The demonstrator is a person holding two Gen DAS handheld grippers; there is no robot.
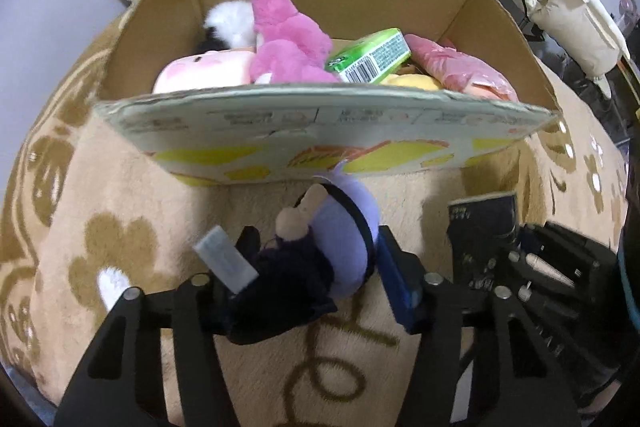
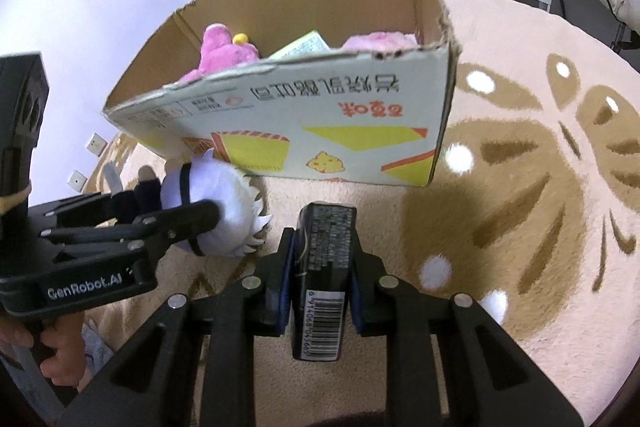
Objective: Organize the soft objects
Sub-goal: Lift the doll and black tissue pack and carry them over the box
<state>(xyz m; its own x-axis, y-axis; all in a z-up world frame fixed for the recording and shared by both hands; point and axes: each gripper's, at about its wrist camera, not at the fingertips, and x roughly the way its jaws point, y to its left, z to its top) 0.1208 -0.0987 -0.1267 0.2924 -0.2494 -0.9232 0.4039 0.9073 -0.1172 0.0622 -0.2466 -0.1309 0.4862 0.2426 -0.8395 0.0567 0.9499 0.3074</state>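
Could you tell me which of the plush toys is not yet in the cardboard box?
The white-haired doll in dark clothes, clamped in the left gripper just outside the cardboard box. The pink plush already lies inside.

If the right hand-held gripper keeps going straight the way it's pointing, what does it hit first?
Probably the printed front wall of the cardboard box; the dark packet that the right hand-held gripper holds would touch first, though depth is uncertain.
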